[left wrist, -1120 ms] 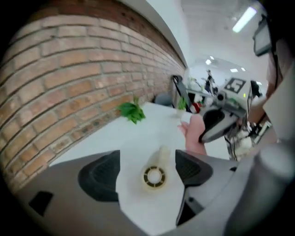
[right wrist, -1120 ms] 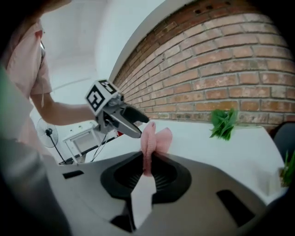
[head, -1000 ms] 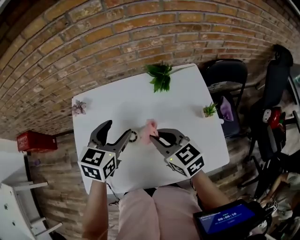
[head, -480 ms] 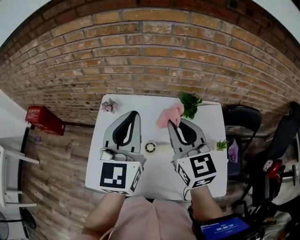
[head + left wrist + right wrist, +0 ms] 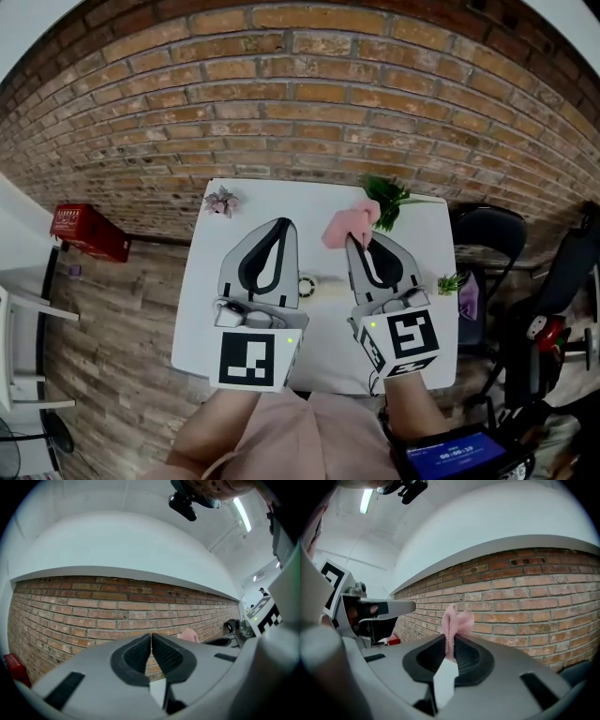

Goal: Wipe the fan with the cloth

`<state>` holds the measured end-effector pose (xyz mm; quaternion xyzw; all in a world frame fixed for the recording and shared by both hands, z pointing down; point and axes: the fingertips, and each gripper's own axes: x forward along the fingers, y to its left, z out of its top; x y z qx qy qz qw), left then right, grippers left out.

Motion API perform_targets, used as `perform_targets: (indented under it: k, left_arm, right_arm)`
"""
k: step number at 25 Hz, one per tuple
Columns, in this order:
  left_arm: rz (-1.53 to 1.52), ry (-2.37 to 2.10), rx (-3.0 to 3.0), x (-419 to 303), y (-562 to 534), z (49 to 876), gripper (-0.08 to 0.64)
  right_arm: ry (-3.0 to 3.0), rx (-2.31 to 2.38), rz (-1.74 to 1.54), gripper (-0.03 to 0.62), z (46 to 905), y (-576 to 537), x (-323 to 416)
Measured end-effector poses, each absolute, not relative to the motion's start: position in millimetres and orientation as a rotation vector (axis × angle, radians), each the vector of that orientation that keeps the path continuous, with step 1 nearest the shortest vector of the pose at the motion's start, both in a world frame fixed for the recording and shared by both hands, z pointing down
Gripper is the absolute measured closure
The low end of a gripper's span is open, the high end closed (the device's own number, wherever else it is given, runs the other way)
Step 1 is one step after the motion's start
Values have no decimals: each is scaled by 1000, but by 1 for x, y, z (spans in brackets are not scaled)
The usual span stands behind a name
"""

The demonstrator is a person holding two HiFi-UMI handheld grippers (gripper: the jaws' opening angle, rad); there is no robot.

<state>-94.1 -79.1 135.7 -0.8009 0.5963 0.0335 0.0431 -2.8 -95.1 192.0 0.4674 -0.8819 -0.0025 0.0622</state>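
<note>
My right gripper is shut on a pink cloth, held level and high above the white table. In the right gripper view the cloth sticks up out of the closed jaws of that gripper. My left gripper is beside it, shut with nothing between its pads; in its own view the left gripper has its tips touching. The small fan, a dark ring on a pale handle, lies on the table below and between the two grippers. Neither gripper touches it.
A green leafy plant stands at the table's far right, a small dried flower at the far left, a little potted plant at the right edge. A black chair is right of the table, a red box left. The brick wall faces both grippers.
Both grippers rose from just above the table and tipped up to level. The left jaws, wide open a second ago, have shut empty. The cloth stayed in the right gripper.
</note>
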Motion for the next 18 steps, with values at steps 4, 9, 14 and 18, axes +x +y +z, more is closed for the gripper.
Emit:
perform_targets:
  k: [4, 9, 14, 18]
  left_arm:
    - [90, 1821, -2457, -91, -82, 139, 543]
    - [63, 1812, -2455, -86, -84, 142, 543]
    - [50, 1805, -2464, -82, -84, 145, 543]
    - [43, 1805, -2470, -80, -85, 148, 543]
  right_arm:
    - [-2662, 1414, -9, 549, 193, -97, -2]
    - [-2661, 1405, -1, 549, 197, -99, -2]
    - [-2657, 1407, 11, 549, 200, -100, 0]
    - [-2651, 1413, 22, 549, 203, -100, 1]
